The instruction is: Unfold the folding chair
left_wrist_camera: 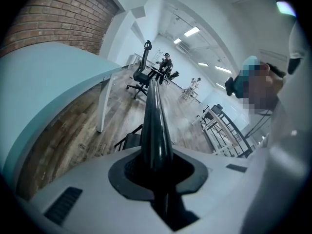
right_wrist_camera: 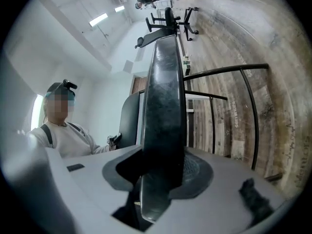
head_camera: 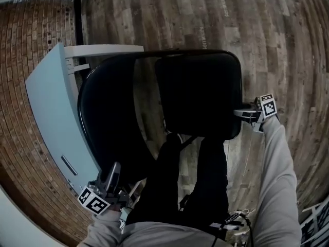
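A black folding chair stands below me in the head view, its curved backrest [head_camera: 108,117] at the left and its padded seat [head_camera: 200,91] at the centre. My left gripper [head_camera: 110,181] is shut on the backrest's near edge. In the left gripper view that thin black edge [left_wrist_camera: 155,126] runs away from between the jaws of the left gripper [left_wrist_camera: 157,172]. My right gripper [head_camera: 241,112] is shut on the seat's right edge. The right gripper view shows the thick seat edge [right_wrist_camera: 165,106] clamped in the right gripper [right_wrist_camera: 158,179], with the chair's black tube frame [right_wrist_camera: 243,96] to the right.
A light blue table [head_camera: 51,112] with white legs stands close at the chair's left, against a brick wall [head_camera: 20,60]. My dark trouser legs [head_camera: 205,189] are right behind the chair. Wooden floor [head_camera: 288,45] lies beyond. An office chair [left_wrist_camera: 141,72] and metal racks [left_wrist_camera: 224,126] stand farther off.
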Available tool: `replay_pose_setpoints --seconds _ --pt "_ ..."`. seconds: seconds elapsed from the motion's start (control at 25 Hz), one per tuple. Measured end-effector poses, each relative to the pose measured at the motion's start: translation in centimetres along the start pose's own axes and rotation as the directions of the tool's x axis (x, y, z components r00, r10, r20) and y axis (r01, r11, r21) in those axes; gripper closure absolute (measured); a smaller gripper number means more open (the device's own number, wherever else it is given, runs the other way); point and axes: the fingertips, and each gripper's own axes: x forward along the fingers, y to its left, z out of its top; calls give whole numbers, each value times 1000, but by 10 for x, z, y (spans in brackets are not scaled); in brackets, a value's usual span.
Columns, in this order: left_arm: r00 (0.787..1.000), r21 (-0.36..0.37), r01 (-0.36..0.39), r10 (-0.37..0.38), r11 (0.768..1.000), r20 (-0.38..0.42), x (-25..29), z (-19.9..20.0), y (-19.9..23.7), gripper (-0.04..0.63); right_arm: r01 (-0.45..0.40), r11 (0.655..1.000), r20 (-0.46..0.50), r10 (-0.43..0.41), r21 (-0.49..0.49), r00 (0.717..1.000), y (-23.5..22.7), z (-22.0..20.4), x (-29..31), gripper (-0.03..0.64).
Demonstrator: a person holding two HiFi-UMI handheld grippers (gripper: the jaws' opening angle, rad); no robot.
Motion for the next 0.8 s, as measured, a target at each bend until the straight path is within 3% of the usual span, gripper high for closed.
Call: replay_pose_setpoints --seconds 0.24,0.4,0.6,0.72,0.8 --pt "999 -19 -44 44 999 -21 16 -15 39 523 -1 1000 48 1 7 999 -34 -6 -23 457" --pt "999 -58 48 -49 997 -10 31 -24 45 516 16 1000 115 -17 15 993 -56 -18 -42 439" --pt "998 -57 63 -64 996 -6 37 -23 44 517 4 1000 165 -2 -11 986 -56 -14 -43 437" --pt "998 -34 62 -62 998 -9 37 -24 43 517 107 994 218 -105 4 970 -57 -13 -48 406" --pt "998 -7 55 -55 998 -14 37 -23 44 517 256 966 267 -252 19 930 -62 -13 -59 344"
